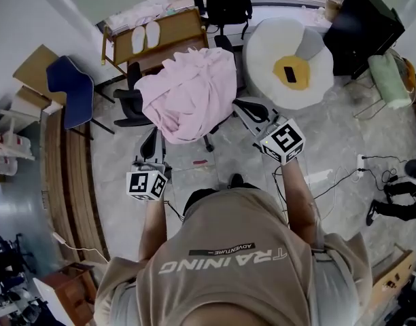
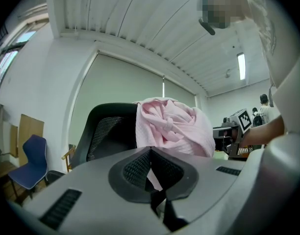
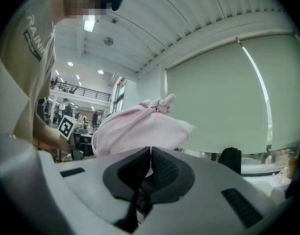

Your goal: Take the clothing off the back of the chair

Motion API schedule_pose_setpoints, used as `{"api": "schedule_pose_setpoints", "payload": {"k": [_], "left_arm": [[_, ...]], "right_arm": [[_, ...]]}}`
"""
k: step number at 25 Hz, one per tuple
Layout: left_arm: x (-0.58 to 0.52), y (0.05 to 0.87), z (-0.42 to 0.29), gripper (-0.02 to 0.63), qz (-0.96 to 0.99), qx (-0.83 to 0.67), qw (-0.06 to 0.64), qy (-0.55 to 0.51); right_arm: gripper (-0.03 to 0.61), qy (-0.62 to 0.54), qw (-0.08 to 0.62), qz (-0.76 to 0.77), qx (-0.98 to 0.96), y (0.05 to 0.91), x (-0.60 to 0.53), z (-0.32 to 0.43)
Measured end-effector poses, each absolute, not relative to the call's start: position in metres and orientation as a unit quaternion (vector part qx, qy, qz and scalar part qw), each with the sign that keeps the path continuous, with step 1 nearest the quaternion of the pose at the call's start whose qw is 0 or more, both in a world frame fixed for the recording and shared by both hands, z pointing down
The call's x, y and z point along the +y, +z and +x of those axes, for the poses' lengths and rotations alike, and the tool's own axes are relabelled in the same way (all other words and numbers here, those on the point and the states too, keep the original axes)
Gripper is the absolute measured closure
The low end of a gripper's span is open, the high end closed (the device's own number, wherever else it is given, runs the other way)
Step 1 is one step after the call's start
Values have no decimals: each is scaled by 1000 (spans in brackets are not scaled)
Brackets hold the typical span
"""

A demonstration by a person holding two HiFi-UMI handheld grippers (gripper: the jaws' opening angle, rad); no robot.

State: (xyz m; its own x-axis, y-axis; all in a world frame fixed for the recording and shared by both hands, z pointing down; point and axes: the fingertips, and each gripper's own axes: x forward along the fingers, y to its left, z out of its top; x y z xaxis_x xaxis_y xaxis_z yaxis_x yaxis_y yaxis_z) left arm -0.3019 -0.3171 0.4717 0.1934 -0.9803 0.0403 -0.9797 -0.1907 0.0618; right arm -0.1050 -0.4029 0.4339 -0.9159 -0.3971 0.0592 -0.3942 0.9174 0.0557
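Observation:
A pink garment (image 1: 191, 97) hangs in a heap over the back of a black office chair (image 1: 130, 104). My left gripper (image 1: 151, 145) is held level just short of the garment's near left hem, shut with nothing in it. My right gripper (image 1: 240, 109) sits beside the garment's right edge, also shut and empty. In the left gripper view the pads (image 2: 140, 168) meet, and the pink garment (image 2: 174, 129) and the mesh chair back (image 2: 108, 131) lie ahead. In the right gripper view the pads (image 3: 162, 168) meet in front of the pink garment (image 3: 140, 129).
A blue chair (image 1: 71, 90) stands at the left by a wooden bench (image 1: 72, 182). Behind the chair is a wooden desk (image 1: 160, 36). A white and yellow cushion seat (image 1: 289, 60) and a black box (image 1: 364, 26) are at the right. Cables (image 1: 371, 172) trail on the floor.

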Motion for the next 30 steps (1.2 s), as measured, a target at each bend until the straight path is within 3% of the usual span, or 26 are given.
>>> {"api": "schedule_pose_setpoints", "payload": {"k": [19,20,21,22,30], "left_arm": [[-334,478,-323,600,797,-602,37,8],[-335,477,-324,600,797,-603,38,5],[-336,477,-325,600,796,-605,39,4],[-337,477,-326,600,795,-606,39,3],[-332,483,-323,600,794,-606,45,13]], "right_arm": [[546,-1,17,233,-972,428,-392,-95],[525,-4,9,220,-976,424,-386,-96],[365,-3,-1,206,-978,420,-381,-98],[265,0,-10,197,-980,417,-377,-100],[250,7,2,174,-985,425,-369,-99]]}}
